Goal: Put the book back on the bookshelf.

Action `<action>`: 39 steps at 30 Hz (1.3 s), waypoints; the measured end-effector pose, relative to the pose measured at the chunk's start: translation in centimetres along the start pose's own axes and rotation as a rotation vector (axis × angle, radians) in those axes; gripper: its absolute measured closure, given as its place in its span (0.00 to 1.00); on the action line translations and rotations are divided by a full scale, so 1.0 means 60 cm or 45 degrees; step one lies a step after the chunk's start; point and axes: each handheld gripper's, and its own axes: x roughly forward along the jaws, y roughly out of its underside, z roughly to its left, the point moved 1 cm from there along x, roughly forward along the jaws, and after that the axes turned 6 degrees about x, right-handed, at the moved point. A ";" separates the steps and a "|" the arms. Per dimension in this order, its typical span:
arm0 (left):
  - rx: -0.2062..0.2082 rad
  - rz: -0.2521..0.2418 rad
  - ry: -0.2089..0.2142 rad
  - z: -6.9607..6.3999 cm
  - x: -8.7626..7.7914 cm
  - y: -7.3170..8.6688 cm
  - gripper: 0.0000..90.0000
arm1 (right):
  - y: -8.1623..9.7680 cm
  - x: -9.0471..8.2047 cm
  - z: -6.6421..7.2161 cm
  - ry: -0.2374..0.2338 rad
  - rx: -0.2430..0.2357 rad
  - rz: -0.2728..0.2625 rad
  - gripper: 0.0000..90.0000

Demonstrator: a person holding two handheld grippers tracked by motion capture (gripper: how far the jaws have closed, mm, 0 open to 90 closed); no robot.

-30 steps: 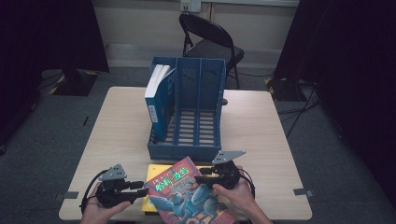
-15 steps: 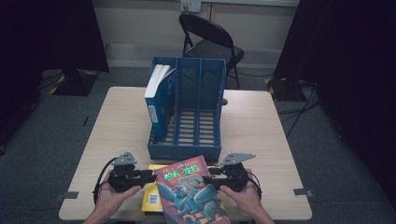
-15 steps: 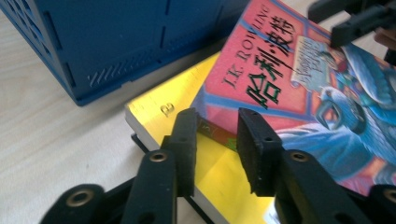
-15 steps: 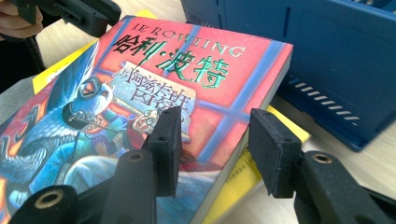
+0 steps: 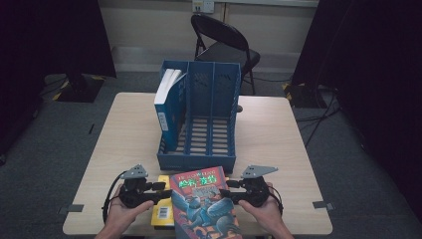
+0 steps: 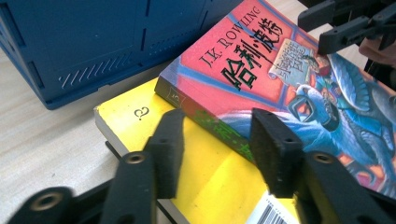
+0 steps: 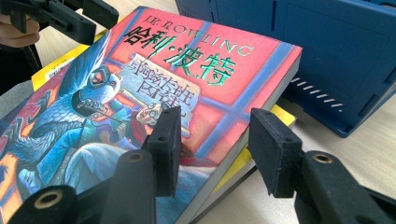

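Book (image 5: 204, 201) is lying atop a yellow one (image 5: 161, 213) at the table's (image 5: 124, 134) near edge — stiff, hefty; both hand-held grippers (image 5: 166, 190) (image 5: 224, 193) are straddling its side edges, half-open — left's jaws just widening.

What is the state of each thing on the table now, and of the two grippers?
Red illustrated paperback book: closed, lying cover up on the yellow book.
Yellow paperback book: closed, flat on the table, underneath.
Blue plastic three-slot file rack: upright; left slot holds a book, the other two slots empty.
Blue-covered book: standing in the left slot.
Left gripper: jaws open, astride the red book's spine edge.
Right gripper: jaws open, astride its page edge.
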 end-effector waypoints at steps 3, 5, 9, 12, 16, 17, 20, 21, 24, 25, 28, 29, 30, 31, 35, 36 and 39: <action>0.014 0.018 0.048 -0.010 0.012 0.001 0.51 | 0.001 0.000 0.001 0.002 -0.001 -0.004 0.61; 0.042 0.041 -0.003 -0.025 0.016 -0.002 0.45 | 0.001 0.000 0.001 0.003 0.007 -0.005 0.61; -0.015 0.037 -0.010 -0.018 0.017 -0.005 0.49 | -0.002 0.000 0.002 0.009 0.035 0.010 0.61; -0.017 0.043 -0.031 -0.012 0.022 -0.013 0.50 | -0.003 0.002 0.007 0.027 0.023 0.022 0.57; -0.013 0.049 -0.051 -0.005 0.031 -0.023 0.48 | 0.001 -0.001 0.012 0.035 0.034 0.023 0.56; -0.017 0.047 -0.047 -0.003 0.032 -0.024 0.48 | 0.002 -0.001 0.015 0.040 0.034 0.021 0.56; -0.012 0.053 -0.045 0.004 0.034 -0.029 0.48 | 0.005 -0.002 0.022 0.046 0.035 0.018 0.56; -0.007 0.055 -0.039 0.006 0.034 -0.030 0.48 | 0.006 -0.002 0.025 0.050 0.033 0.019 0.56; 0.000 0.042 -0.043 0.009 0.035 -0.029 0.47 | 0.009 -0.003 0.030 0.031 0.023 0.021 0.55; 0.002 0.035 -0.048 0.007 0.034 -0.028 0.47 | 0.010 -0.003 0.031 0.027 0.021 0.020 0.55; 0.034 0.019 -0.072 -0.003 0.036 -0.023 0.42 | 0.010 -0.003 0.029 0.021 0.024 0.008 0.56; 0.038 0.028 -0.072 -0.004 0.035 -0.023 0.41 | 0.011 -0.003 0.027 0.019 0.026 0.006 0.56; 0.038 0.028 -0.072 -0.004 0.035 -0.023 0.41 | 0.010 -0.003 0.027 0.018 0.030 0.006 0.56; 0.037 0.020 -0.056 -0.004 0.033 -0.021 0.41 | 0.009 -0.003 0.026 0.033 0.031 0.004 0.52; 0.067 -0.013 -0.046 -0.003 0.033 -0.014 0.41 | 0.003 0.007 0.020 0.046 0.059 0.014 0.41; 0.067 -0.013 -0.046 -0.003 0.033 -0.014 0.40 | 0.003 0.007 0.020 0.046 0.059 0.014 0.41; 0.081 -0.028 -0.039 -0.001 0.033 -0.012 0.40 | 0.000 0.012 0.019 0.039 0.081 0.022 0.36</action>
